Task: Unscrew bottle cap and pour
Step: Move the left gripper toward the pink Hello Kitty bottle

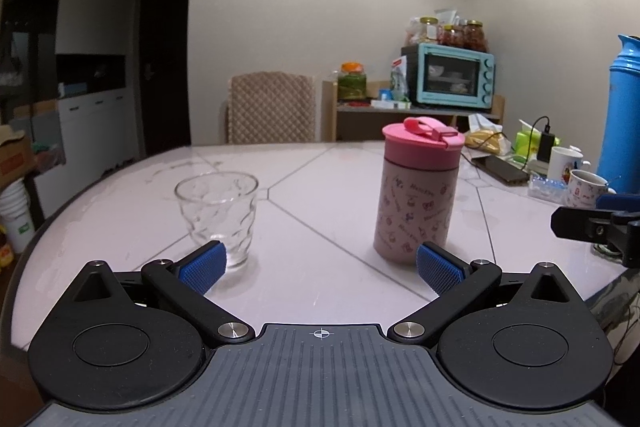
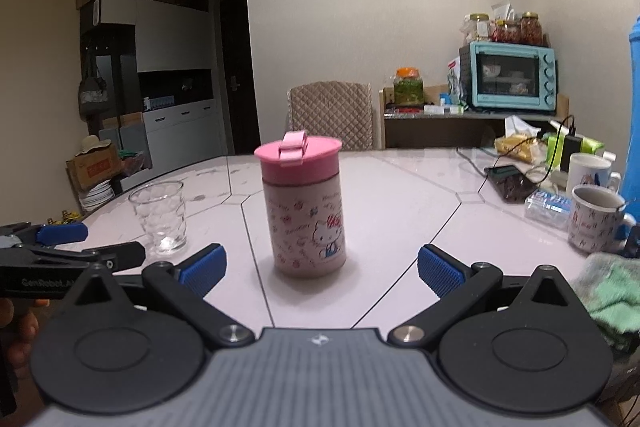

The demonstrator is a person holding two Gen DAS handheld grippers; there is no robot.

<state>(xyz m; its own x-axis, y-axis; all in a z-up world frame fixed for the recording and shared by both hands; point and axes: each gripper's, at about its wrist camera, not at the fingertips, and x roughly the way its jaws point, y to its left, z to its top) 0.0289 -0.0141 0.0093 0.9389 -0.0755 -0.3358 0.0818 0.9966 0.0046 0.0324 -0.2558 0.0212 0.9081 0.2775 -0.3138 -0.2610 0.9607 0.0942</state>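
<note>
With both grippers spread wide and holding nothing, we hover at the table's [image 2: 400,179] near edge. Our right gripper [image 2: 322,267] faces the bottle [image 2: 306,223] dead ahead, cap [image 2: 298,163] on, upright. Our left gripper [image 1: 322,265] frames the gap between glass [image 1: 218,217] and bottle, likely ready to steady either.

Each matte black hand-held gripper, the left gripper [image 1: 319,265] and the right gripper [image 2: 319,267], is showing two blue ribbed finger pads [image 1: 203,264], silver pivot screws, round black discs and a grey ridged housing behind the pads; white lettering is marking the left one's side.
</note>
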